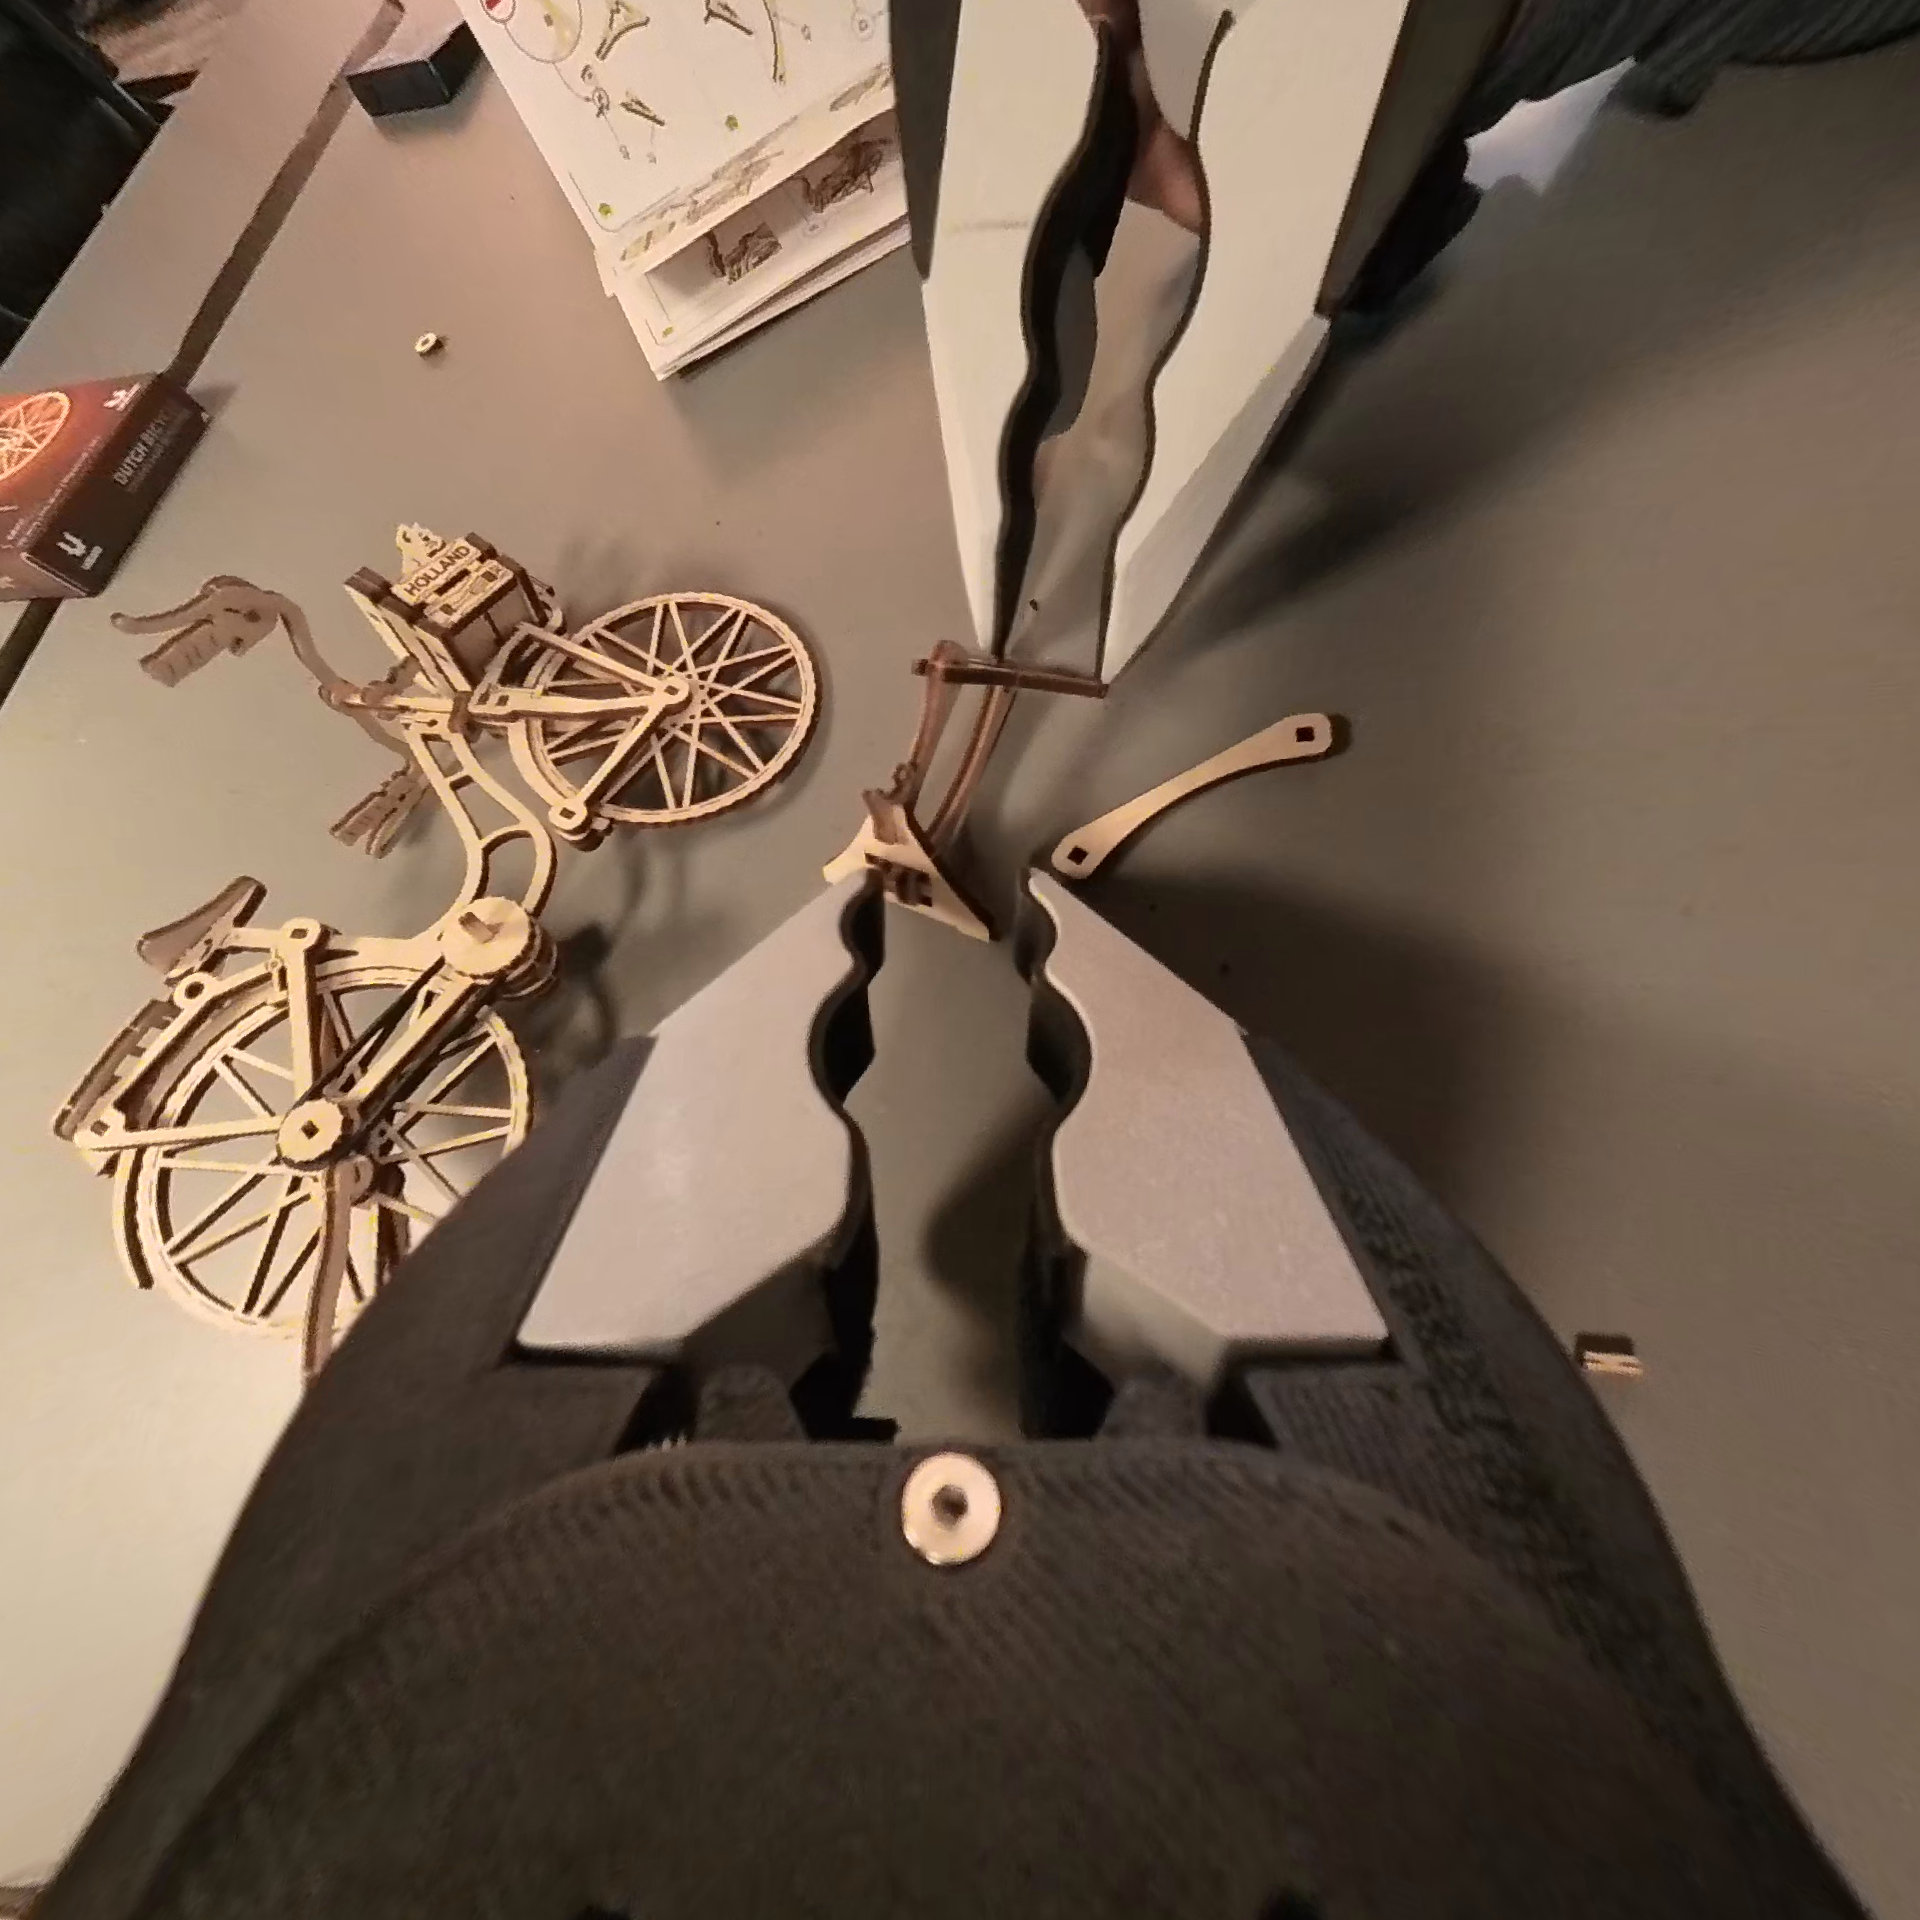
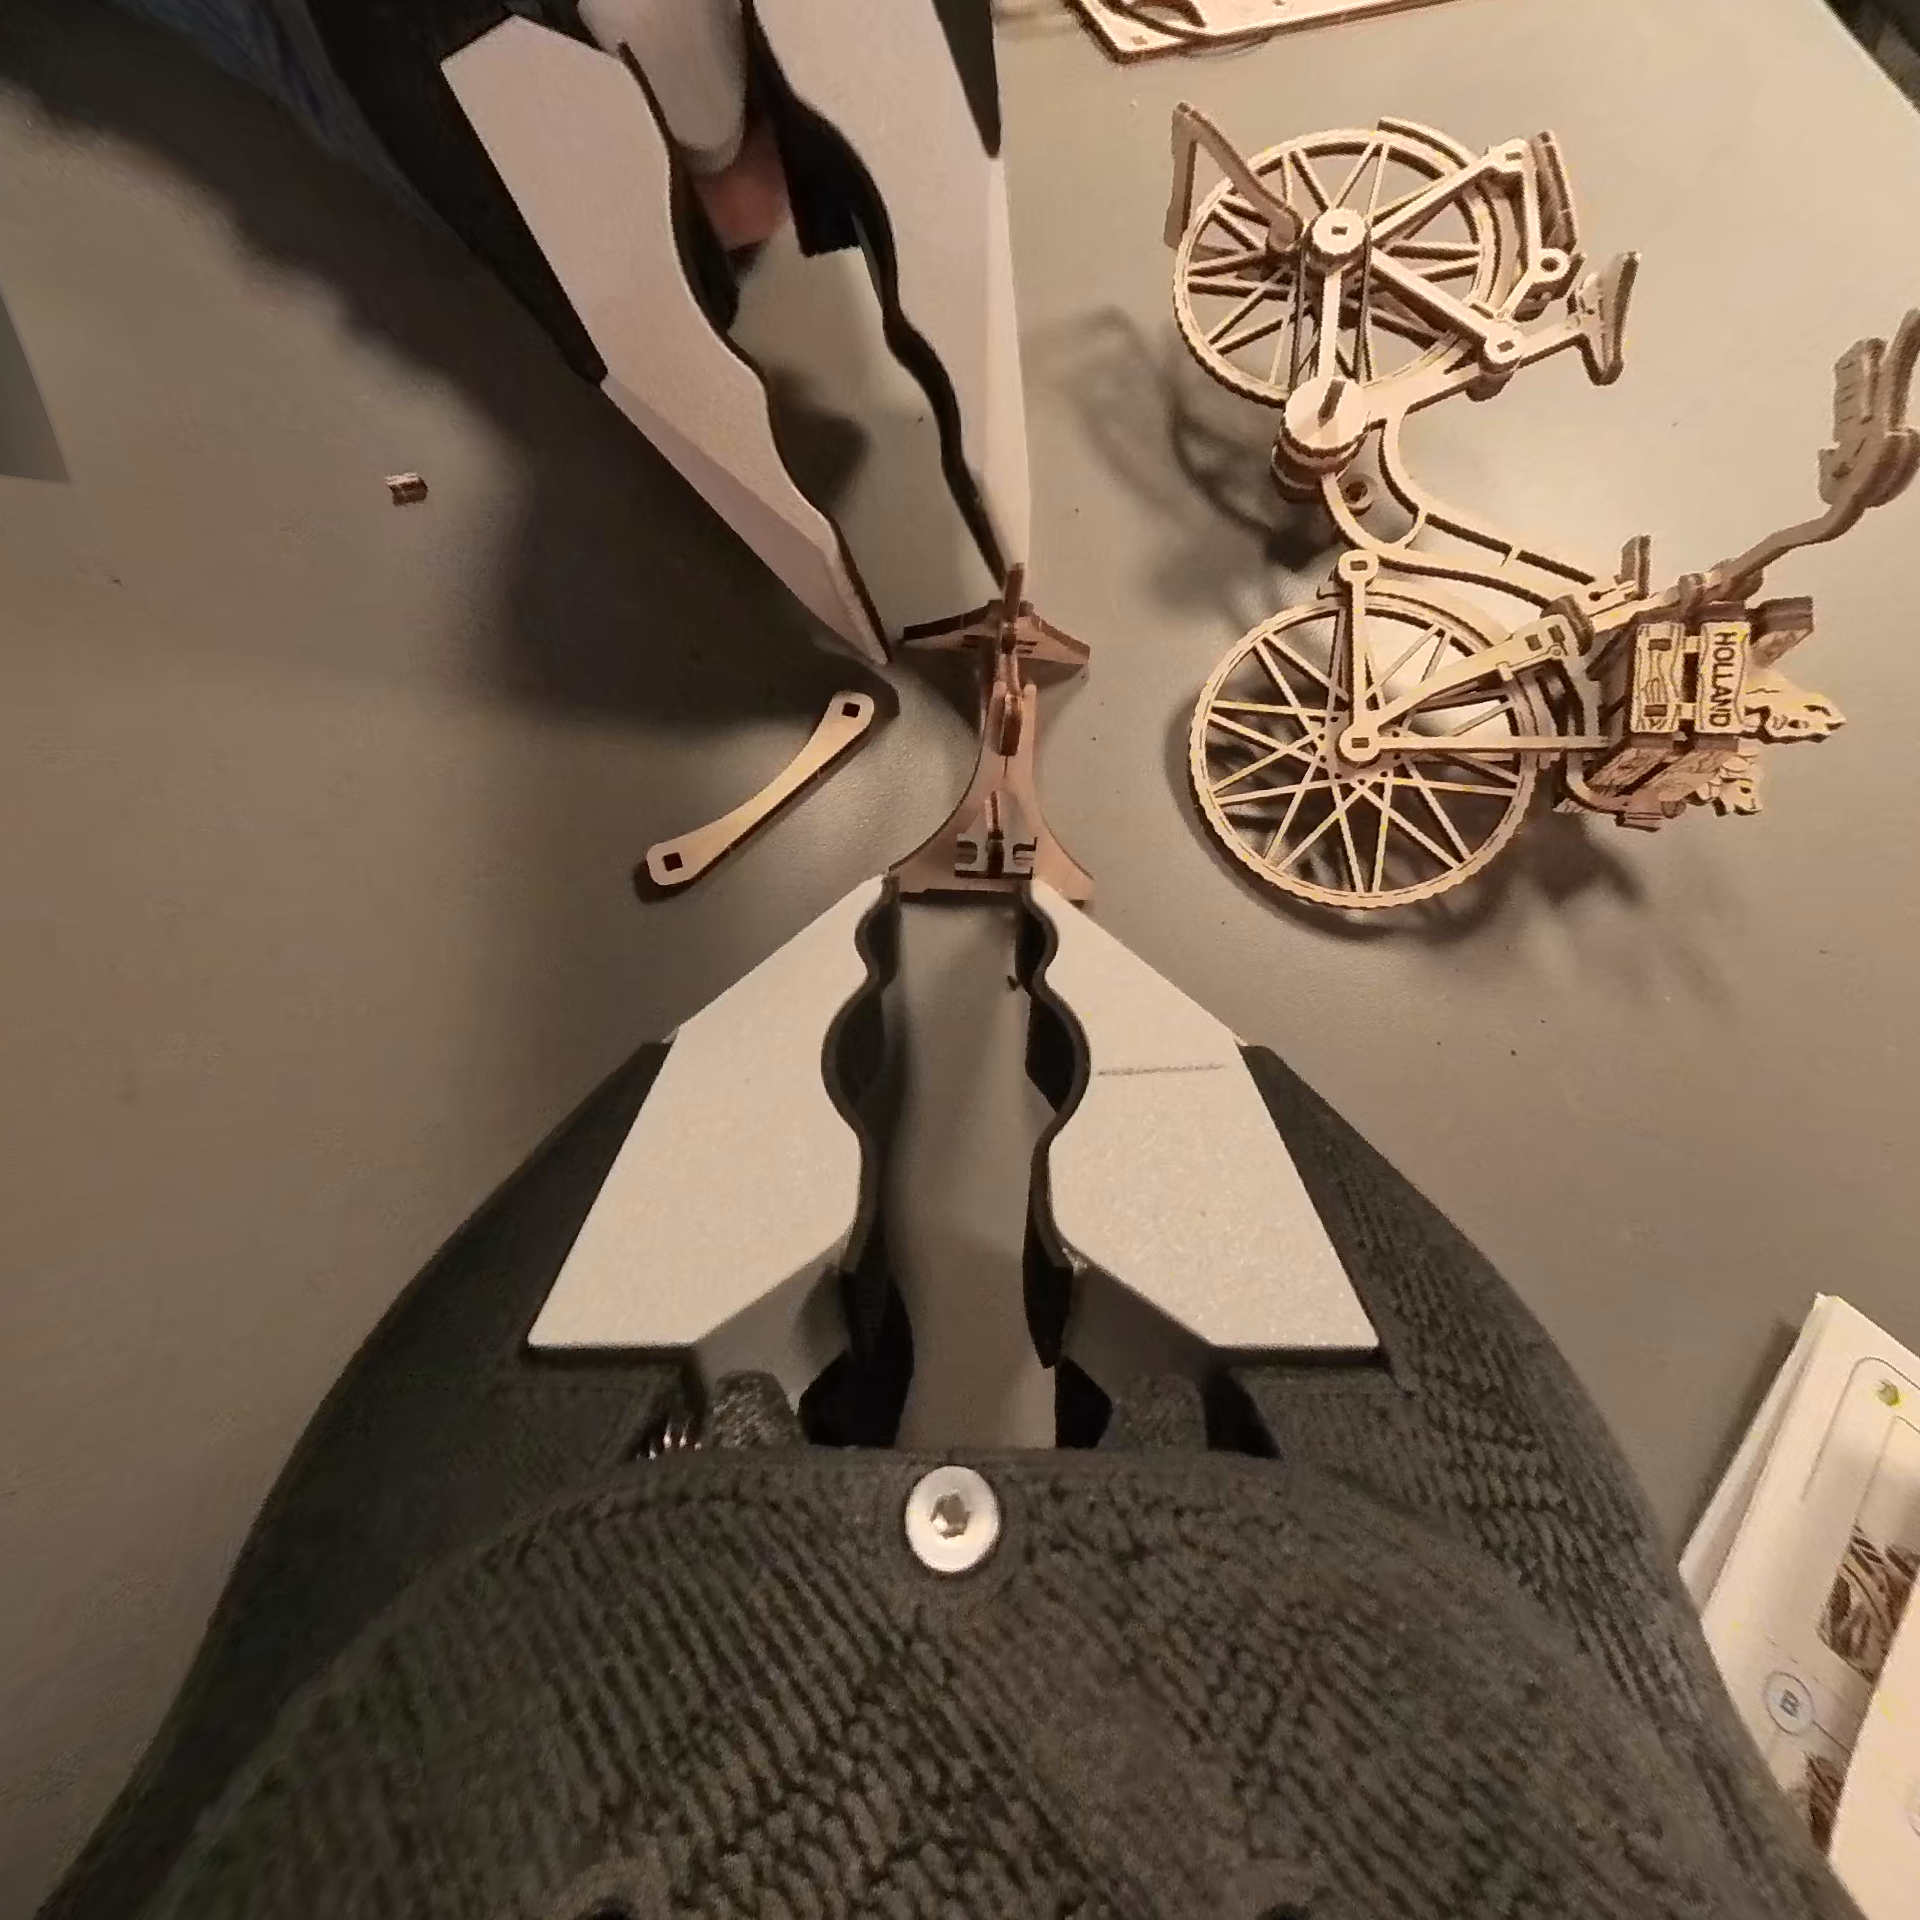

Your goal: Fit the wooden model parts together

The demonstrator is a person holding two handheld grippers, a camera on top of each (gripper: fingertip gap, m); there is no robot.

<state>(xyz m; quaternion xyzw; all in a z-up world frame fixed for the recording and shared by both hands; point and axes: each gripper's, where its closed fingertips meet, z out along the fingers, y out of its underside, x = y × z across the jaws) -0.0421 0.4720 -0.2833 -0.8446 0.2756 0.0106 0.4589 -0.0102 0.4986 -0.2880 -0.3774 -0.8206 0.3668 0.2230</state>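
While both ends of the small pale wooden stand-like sub-assembly (image 2: 992,748) were pinched between narrowly parted fingers, left gripper (image 1: 940,894) and right gripper (image 2: 956,899) faced each other above the grey surface (image 2: 312,935). Uneven squeezing could have snapped its thin struts. The curved wooden strip (image 2: 758,795) lay just beside, the wooden bicycle model (image 2: 1455,582) near; open room remained opposite.
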